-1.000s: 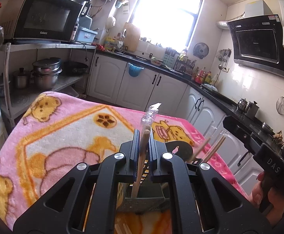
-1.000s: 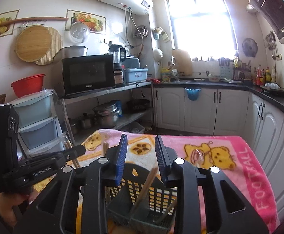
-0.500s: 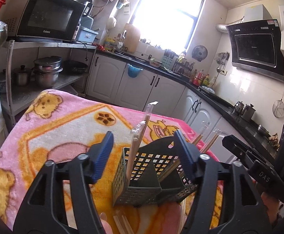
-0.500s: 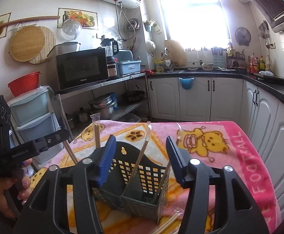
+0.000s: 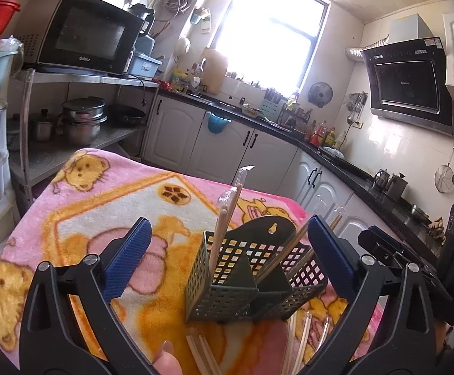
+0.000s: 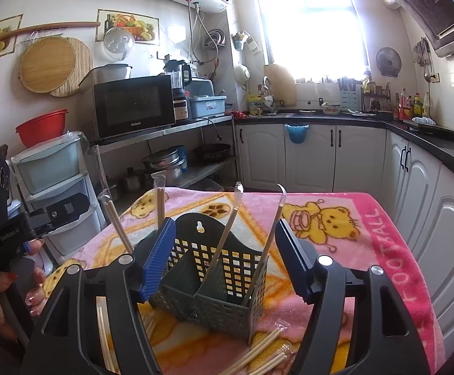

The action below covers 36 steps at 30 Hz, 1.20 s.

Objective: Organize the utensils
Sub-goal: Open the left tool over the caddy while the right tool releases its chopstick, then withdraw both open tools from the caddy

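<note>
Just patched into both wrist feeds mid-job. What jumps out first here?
Dead centre stands a dark green perforated utensil caddy on a pink teddy-bear blanket, with wrapped chopsticks leaning out of its compartments. More loose chopsticks lie on the blanket in front of it. The left gripper and right gripper both frame the caddy, jaws wide open and holding nothing.
</note>
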Each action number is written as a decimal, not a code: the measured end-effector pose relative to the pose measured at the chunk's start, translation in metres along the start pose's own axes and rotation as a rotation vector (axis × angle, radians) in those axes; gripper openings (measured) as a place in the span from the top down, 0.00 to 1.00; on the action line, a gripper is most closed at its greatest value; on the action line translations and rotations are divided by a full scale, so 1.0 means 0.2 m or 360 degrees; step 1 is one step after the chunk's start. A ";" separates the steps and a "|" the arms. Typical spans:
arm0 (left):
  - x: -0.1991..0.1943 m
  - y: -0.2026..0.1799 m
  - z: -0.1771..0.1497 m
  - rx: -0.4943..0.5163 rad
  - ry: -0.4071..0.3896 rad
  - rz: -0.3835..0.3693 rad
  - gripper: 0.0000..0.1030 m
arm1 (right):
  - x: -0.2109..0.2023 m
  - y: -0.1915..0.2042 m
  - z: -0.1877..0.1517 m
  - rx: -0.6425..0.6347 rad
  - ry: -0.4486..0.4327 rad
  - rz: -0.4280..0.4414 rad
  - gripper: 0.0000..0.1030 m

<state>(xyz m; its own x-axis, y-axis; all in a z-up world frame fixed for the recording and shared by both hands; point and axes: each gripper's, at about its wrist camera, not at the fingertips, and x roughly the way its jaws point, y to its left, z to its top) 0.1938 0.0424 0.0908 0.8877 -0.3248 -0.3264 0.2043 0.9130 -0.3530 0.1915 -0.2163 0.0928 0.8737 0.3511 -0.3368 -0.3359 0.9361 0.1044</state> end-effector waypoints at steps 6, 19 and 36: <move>-0.03 0.01 -0.04 -0.0016 0.0009 0.0004 0.10 | -0.05 0.02 -0.01 -0.0016 -0.0007 0.0020 0.36; -0.09 0.01 -0.10 -0.0027 0.0042 0.0017 0.10 | -0.13 0.08 -0.06 -0.0064 0.0013 0.0032 0.35; -0.16 0.08 -0.21 -0.0076 0.0102 0.0072 0.10 | -0.18 0.13 -0.17 -0.0071 0.0100 0.0060 0.35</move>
<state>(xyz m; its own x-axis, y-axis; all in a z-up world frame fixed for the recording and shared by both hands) 0.1506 0.0576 0.0586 0.8670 -0.3001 -0.3979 0.1434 0.9148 -0.3775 0.1390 -0.2060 0.0754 0.8366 0.3830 -0.3917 -0.3850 0.9197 0.0768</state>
